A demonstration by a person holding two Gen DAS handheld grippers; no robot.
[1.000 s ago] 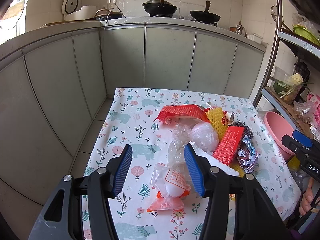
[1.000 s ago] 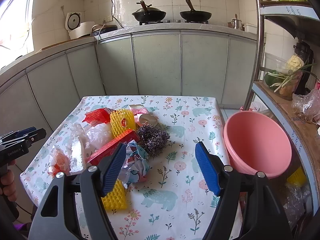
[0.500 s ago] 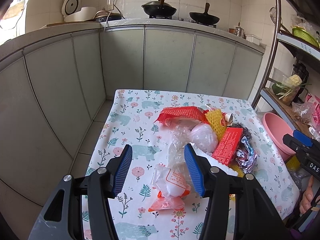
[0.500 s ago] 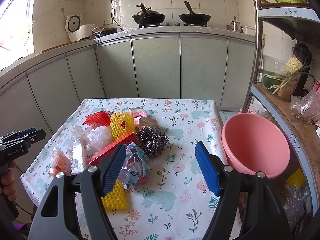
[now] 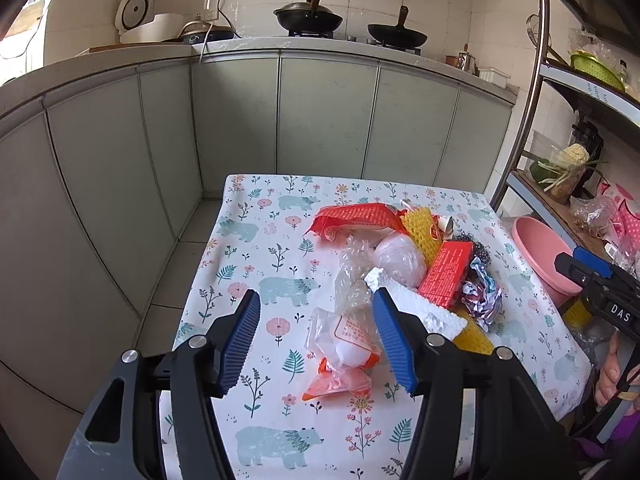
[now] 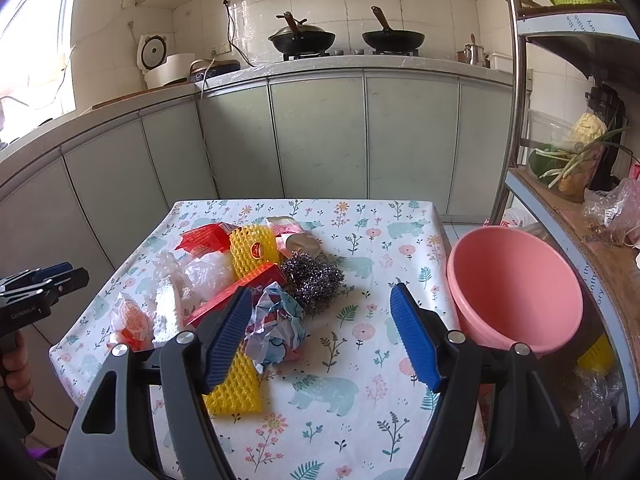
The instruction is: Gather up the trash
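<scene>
A pile of trash lies on the floral tablecloth point(image 5: 260, 248): a red wrapper point(image 5: 356, 216), yellow foam net point(image 6: 254, 248), red box point(image 5: 446, 268), steel scourer point(image 6: 314, 280), crumpled foil wrapper point(image 6: 276, 328), clear plastic bags point(image 5: 360, 276), white foam piece point(image 5: 416, 308) and an orange-and-white packet point(image 5: 348, 344). My left gripper point(image 5: 316, 340) is open, held above the near left edge, with the orange packet between its fingers in view. My right gripper point(image 6: 320, 336) is open above the table front, its left finger over the foil wrapper. A pink basin point(image 6: 516, 292) sits at the table's right edge.
Grey-green cabinet fronts point(image 5: 320, 120) wall the far and left sides of the table. A metal rack point(image 6: 516, 92) with vegetables and bags stands on the right. Woks point(image 6: 302, 38) sit on the stove behind. A second yellow foam net point(image 6: 236, 384) lies near the front edge.
Both grippers have drawn back and up slightly, so the table looks a little farther away. Both stay open and the trash has not moved.
</scene>
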